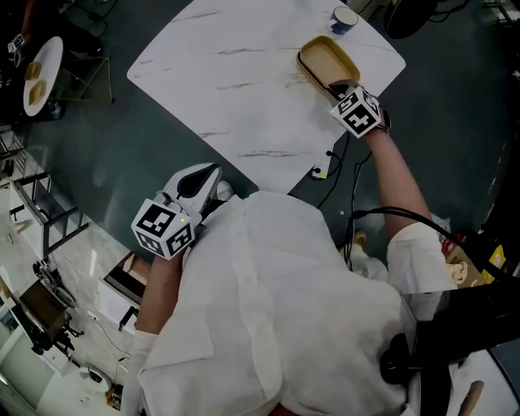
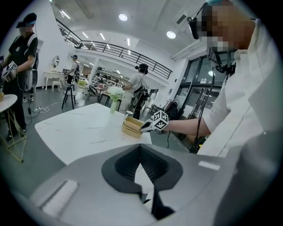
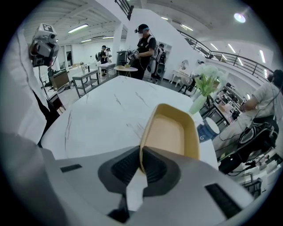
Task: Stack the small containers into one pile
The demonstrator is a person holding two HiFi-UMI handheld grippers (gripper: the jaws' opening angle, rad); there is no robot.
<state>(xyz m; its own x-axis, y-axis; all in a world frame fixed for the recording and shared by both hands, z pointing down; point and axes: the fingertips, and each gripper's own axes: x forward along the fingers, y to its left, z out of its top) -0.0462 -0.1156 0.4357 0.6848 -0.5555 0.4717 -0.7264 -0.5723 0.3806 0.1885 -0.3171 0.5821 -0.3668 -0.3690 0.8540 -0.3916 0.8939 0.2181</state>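
A pile of tan containers stands near the far right corner of the white marble table. In the left gripper view the pile shows layered rims. My right gripper is shut on the near rim of the top container, the rim pinched between the jaws of that gripper. My left gripper hangs off the table's near edge, close to my body. The left gripper is shut, with nothing in it.
A blue and white cup stands just beyond the pile, by the table's far corner, and shows again as the cup beside a vase of flowers. Cables hang off the table's near edge. Other people and tables stand around the room.
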